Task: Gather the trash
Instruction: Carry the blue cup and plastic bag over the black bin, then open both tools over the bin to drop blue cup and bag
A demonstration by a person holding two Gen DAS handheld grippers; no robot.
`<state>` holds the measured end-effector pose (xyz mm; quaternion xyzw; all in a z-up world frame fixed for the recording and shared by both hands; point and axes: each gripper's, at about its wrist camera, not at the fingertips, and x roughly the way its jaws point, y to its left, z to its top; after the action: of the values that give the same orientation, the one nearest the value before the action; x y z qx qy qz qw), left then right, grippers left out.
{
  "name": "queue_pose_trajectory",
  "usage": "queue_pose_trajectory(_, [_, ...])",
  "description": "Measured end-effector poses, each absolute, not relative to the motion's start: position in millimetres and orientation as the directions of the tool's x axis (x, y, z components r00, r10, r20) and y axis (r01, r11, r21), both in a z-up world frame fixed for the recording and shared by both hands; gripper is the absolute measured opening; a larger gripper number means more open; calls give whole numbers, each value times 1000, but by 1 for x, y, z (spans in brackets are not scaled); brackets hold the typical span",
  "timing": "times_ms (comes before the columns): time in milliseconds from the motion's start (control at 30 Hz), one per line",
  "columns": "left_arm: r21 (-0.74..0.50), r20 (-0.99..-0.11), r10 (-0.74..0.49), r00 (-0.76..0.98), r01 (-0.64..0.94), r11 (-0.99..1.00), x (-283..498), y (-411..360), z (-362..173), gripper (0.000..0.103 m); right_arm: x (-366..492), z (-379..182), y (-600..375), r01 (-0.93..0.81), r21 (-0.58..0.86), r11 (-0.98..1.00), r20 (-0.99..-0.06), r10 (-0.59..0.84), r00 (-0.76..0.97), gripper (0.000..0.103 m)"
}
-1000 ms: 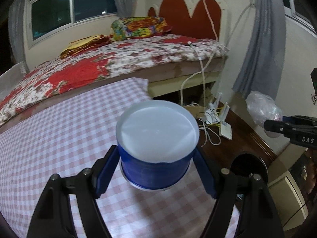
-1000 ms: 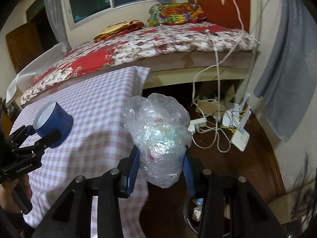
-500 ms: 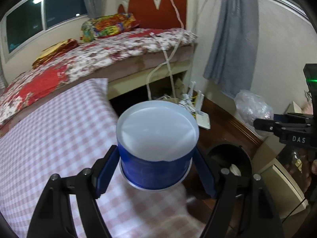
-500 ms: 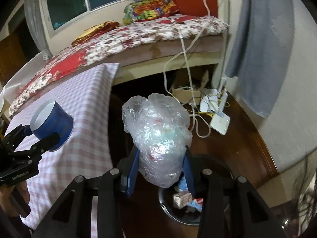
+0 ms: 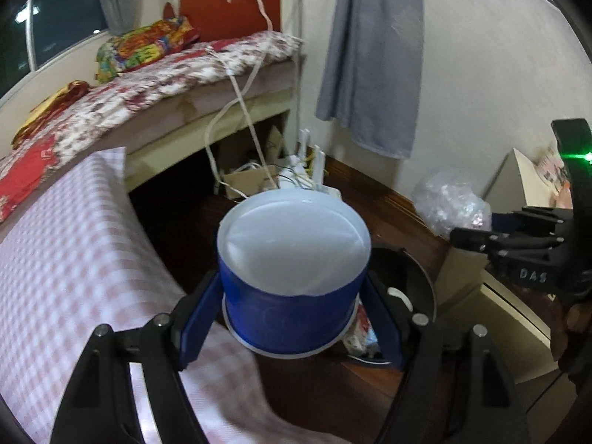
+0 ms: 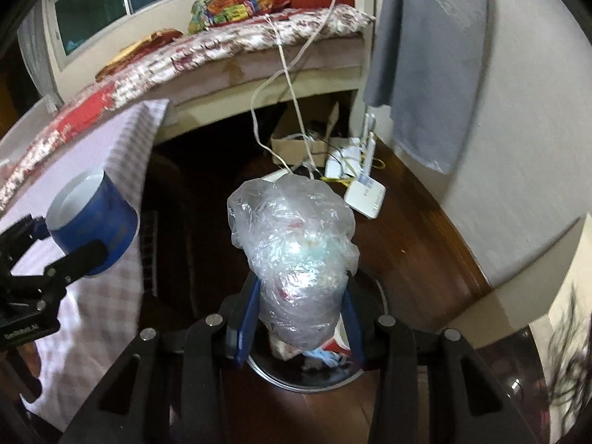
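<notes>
Since the trash bin (image 6: 325,370) sits on the floor below, the right claw (image 6: 301,318) pinches the plastic bag (image 6: 296,244) above it, while the left claw (image 5: 292,318) clamps the blue cup (image 5: 292,281) beside the bench (image 5: 66,259) edge, near the bin, likely for dropping

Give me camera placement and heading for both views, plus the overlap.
Left wrist: sits on the left tool, looks forward and down past the blue cup it grips toward the trash bin; the right tool shows at the right edge.
Right wrist: sits on the right tool, looks down past the plastic bag it grips into the bin; the left tool shows at the left.
Shared: cup, bag, bin, bed, checkered cloth.
</notes>
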<state>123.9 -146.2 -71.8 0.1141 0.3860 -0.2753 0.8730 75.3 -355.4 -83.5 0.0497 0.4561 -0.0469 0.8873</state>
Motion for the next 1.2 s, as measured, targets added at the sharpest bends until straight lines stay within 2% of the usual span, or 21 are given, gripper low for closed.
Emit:
queue_pose_trajectory(333, [-63,-798,-425,428,642,764,117,-185,-111,76,56,-121,-382,161,50,986,-852,-42,522,44])
queue_pose_trajectory(800, [-120,-891,-376,256,664,738,134,-229,-175,73,56,-189,-389,107,33,994,-912,-14,409,44])
queue_pose_trajectory(1000, [-187,-913,-374,164,648,739,149,-247,-196,72,66,-213,-390,42,10,999,-935,-5,356,44])
queue_pose_trajectory(1067, [-187,-933,-336,128,627,757,155,-252,-211,73,73,-228,-387,-22,16,1000,-945,23,326,46])
queue_pose_trajectory(1100, [-155,-945,-299,135,617,771,156,-253,-216,74,76,-237,-385,-38,-20,999,-954,-8,300,54])
queue_pose_trajectory(1133, [-126,-945,-284,161,622,773,154,-251,-214,83,75,-244,-383,-47,-87,995,-954,-70,290,68])
queue_pose_trajectory(1167, [-112,-940,-287,188,623,774,152,-246,-210,92,74,-244,-381,-56,-94,994,-951,-73,301,71])
queue_pose_trajectory(1200, [-114,-933,-296,204,614,781,149,-239,-205,96,69,-243,-384,-48,-91,995,-946,-71,316,73])
